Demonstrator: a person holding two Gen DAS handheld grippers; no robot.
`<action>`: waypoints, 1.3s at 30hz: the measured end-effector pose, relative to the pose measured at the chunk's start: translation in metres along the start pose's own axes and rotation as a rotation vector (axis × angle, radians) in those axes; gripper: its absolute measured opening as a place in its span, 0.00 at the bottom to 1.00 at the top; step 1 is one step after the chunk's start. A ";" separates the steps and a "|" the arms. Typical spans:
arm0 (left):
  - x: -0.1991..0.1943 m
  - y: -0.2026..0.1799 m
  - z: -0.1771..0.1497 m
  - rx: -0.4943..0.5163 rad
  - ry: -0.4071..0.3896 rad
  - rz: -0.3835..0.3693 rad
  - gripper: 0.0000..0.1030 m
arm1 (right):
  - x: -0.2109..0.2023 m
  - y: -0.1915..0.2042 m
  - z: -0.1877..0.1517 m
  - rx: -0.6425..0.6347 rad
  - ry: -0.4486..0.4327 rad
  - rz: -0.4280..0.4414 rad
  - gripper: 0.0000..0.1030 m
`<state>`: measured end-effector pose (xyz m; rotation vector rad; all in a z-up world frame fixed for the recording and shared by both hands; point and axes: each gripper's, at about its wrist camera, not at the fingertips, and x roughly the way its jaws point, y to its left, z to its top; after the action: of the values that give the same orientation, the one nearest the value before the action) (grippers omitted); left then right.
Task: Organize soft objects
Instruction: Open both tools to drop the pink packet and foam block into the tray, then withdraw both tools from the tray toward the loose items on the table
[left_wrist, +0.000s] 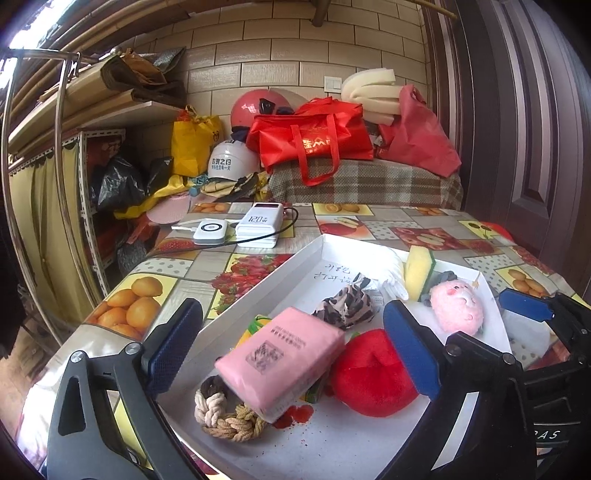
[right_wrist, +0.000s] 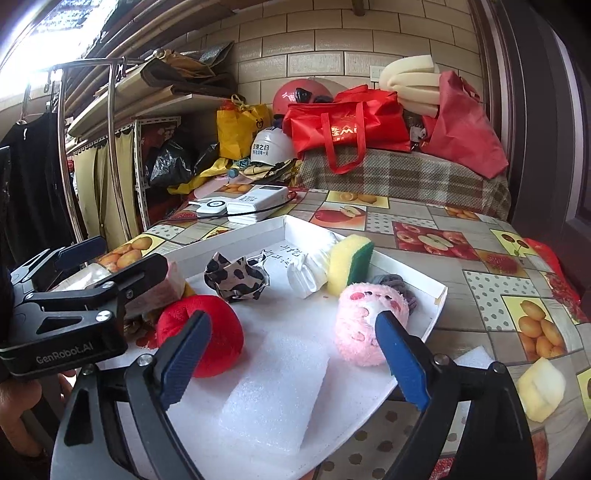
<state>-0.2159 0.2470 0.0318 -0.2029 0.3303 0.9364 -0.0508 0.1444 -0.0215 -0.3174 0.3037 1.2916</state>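
- Tray, one, white and shallow, sits on the fruit-print table toward the near edge, holding nearly all the soft things.
- One pink tissue pack lies near the tray's near-left corner, its near end resting on one braided rope ring.
- One red plush ball sits in the tray's middle, just beside the pack.
- One leopard-print scrunchie lies beyond the ball; one folded white cloth sits at the tray's far edge.
- One yellow-and-green sponge stands on edge against the cloth.
- One pink plush pig rests near the tray's right edge, with something grey and fuzzy behind it, perhaps a second scrunchie.
- One white foam sheet lies flat at the tray's near edge.
- One pale yellow foam lump lies outside the tray, at the table's right edge.
- Two white power banks sit at the table's far-left corner.
- Left gripper hovers over the pack, jaws wide apart, holding nothing.
- Right gripper hangs over the foam sheet, jaws wide apart, ball on one side and pig on the other.
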 end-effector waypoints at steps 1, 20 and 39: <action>-0.001 0.000 0.000 0.002 -0.005 0.002 0.96 | 0.000 -0.001 0.000 0.003 -0.001 -0.002 0.96; -0.205 -0.001 0.097 -0.409 -0.372 -0.425 0.96 | -0.045 -0.029 -0.016 0.103 -0.103 -0.046 0.99; -0.394 -0.033 0.113 -0.531 -0.707 -0.681 0.96 | -0.072 -0.102 -0.041 0.384 -0.079 -0.093 0.99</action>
<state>-0.3838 -0.0341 0.2811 -0.4188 -0.6248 0.3509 0.0278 0.0394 -0.0243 0.0450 0.4555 1.1240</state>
